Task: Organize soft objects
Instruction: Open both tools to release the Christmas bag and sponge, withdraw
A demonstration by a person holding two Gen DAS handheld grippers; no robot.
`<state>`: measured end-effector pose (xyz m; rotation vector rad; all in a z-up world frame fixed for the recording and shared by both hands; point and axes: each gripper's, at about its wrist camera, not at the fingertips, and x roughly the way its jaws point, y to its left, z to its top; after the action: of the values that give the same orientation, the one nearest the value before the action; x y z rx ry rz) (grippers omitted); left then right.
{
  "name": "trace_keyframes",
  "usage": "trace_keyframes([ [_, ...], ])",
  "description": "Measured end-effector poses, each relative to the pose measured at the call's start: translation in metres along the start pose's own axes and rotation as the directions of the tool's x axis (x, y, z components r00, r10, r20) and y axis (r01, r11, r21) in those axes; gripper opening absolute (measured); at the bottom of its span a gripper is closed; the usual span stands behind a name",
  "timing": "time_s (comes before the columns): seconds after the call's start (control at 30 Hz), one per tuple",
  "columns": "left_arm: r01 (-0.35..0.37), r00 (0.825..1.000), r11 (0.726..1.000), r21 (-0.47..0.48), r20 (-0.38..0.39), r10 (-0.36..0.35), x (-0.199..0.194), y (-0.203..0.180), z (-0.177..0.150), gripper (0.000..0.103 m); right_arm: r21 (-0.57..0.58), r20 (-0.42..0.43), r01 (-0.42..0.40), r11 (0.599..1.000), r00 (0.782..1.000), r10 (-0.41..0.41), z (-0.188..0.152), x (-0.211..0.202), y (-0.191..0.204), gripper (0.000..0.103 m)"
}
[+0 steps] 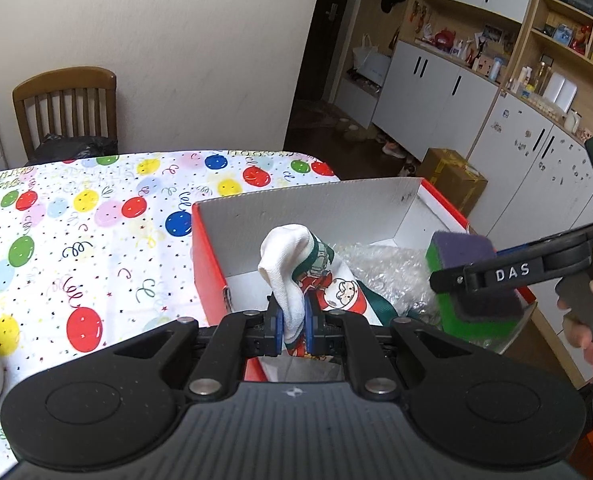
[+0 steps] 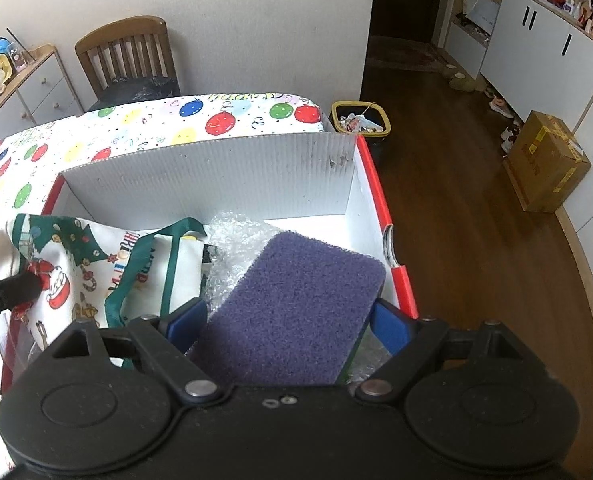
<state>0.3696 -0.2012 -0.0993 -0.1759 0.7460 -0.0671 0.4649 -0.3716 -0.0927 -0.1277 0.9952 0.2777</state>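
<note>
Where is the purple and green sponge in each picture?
Left wrist view: the sponge is at the right edge, over the box, clamped in the right gripper.
Right wrist view: the sponge fills the lower middle, purple side up, between the right gripper's blue pads.
Shared landmark: the red box with white inside, on the balloon tablecloth.

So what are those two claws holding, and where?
Left gripper pinches the Christmas cloth bag by its white fabric; right gripper clamps the purple-green sponge across its sides.
</note>
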Motion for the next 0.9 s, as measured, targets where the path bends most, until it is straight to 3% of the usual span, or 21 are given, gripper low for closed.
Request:
trace_keyframes([
  [0.53, -0.006, 1.000, 1.000, 0.015, -0.028, 0.007, -0.013, 0.003, -0.003, 0.016, 0.001, 0.042, -0.028, 1.000, 0.999, 0.028, -0.004, -0.023, -0.003, 0.096],
  [0.63, -0.004, 0.999, 1.000, 0.016, -0.034, 0.005, -0.015, 0.004, -0.002, 0.033, 0.015, 0.047, -0.041, 0.999, 0.998, 0.040, -0.005, -0.027, -0.004, 0.096],
  [0.7, 0.004, 0.999, 1.000, 0.011, -0.036, -0.004, -0.017, 0.004, -0.003, 0.065, 0.019, 0.053, -0.053, 0.998, 0.997, 0.052, -0.007, -0.032, -0.002, 0.096],
  [0.9, 0.036, 0.999, 0.999, -0.013, -0.017, -0.036, -0.029, 0.008, -0.006, 0.068, 0.004, 0.082, -0.092, 0.996, 0.992, 0.091, -0.012, -0.052, 0.008, 0.098],
])
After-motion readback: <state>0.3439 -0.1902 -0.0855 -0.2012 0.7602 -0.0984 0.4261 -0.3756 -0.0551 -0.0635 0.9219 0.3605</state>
